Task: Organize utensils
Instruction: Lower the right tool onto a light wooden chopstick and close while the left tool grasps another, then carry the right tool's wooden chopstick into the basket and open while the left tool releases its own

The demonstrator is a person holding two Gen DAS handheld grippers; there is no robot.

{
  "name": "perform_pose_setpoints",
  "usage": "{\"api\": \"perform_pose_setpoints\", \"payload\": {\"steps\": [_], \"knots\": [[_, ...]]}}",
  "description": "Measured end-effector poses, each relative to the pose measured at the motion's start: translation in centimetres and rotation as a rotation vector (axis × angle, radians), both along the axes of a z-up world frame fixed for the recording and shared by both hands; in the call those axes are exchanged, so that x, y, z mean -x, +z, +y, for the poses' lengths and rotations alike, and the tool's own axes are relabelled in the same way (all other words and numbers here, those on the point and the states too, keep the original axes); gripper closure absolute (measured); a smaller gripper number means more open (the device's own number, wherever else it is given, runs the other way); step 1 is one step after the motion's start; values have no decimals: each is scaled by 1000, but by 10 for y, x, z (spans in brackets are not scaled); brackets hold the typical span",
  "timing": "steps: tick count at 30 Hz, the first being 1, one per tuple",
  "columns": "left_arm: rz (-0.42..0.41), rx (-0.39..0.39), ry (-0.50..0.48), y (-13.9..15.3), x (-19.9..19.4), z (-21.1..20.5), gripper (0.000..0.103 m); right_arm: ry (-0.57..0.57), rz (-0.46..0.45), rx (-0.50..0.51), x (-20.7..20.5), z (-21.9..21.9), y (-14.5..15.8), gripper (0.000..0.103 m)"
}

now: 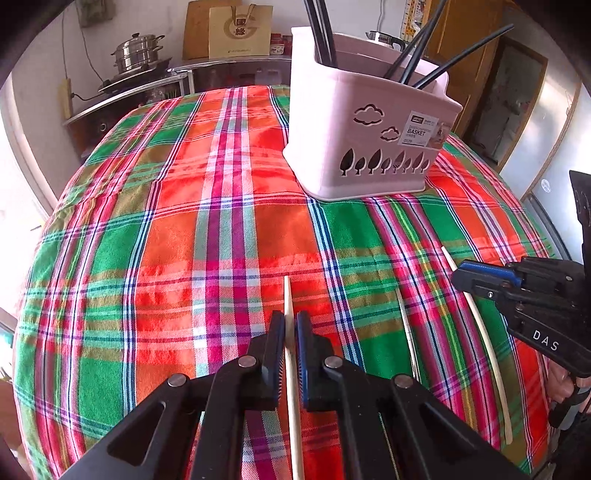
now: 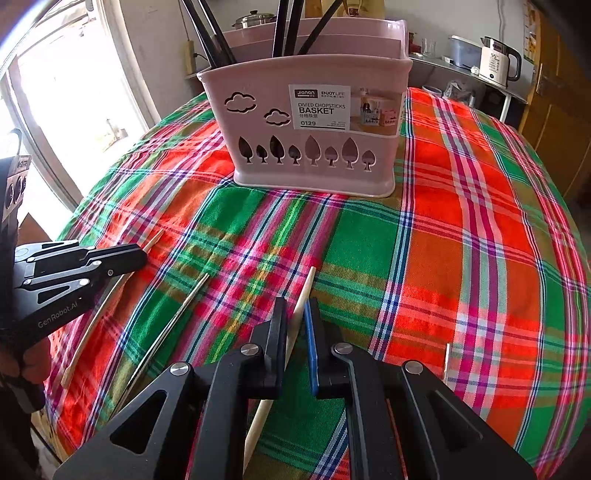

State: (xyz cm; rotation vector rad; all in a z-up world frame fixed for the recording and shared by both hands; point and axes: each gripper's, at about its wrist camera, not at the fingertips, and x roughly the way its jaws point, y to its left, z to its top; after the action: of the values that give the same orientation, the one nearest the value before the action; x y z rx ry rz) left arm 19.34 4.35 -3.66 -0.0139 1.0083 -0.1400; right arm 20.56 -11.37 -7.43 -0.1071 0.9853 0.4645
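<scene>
A pink divided chopstick basket [image 1: 369,122] [image 2: 314,122] stands at the far side of the plaid tablecloth and holds several black chopsticks [image 1: 321,33] [image 2: 284,29]. My left gripper [image 1: 290,319] is shut on a pale wooden chopstick [image 1: 289,295] that lies along the cloth. My right gripper [image 2: 295,306] is shut on another pale chopstick [image 2: 307,286]; it also shows at the right of the left wrist view [image 1: 458,275]. A thin chopstick [image 1: 408,328] [image 2: 181,310] lies between the two held ones.
The plaid tablecloth [image 1: 221,221] [image 2: 461,240] covers a round table. A short pale stick [image 2: 447,362] lies at the right. A steel pot [image 1: 138,51] and paper bag [image 1: 240,31] stand behind; a kettle [image 2: 498,62] sits on a back shelf.
</scene>
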Motion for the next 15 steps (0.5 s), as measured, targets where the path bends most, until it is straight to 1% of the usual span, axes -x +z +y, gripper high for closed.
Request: {"api": "perform_pose_setpoints", "payload": {"steps": [6,10,11,15], "knots": [[-7,-53,-44,-2,-12,-12,96,-6,2,30,-7,8,-1,93],[-13,-81,-49,-2,-14,-17,97,3,-5,46,-6,11,-1,95],[-13,-81,-46,-2,-15,-17,99,5,-1,39,-7,12,0,97],[-22,-52,-42,7,-14,-16,99,14,-19,12,-2,11,9,97]]}}
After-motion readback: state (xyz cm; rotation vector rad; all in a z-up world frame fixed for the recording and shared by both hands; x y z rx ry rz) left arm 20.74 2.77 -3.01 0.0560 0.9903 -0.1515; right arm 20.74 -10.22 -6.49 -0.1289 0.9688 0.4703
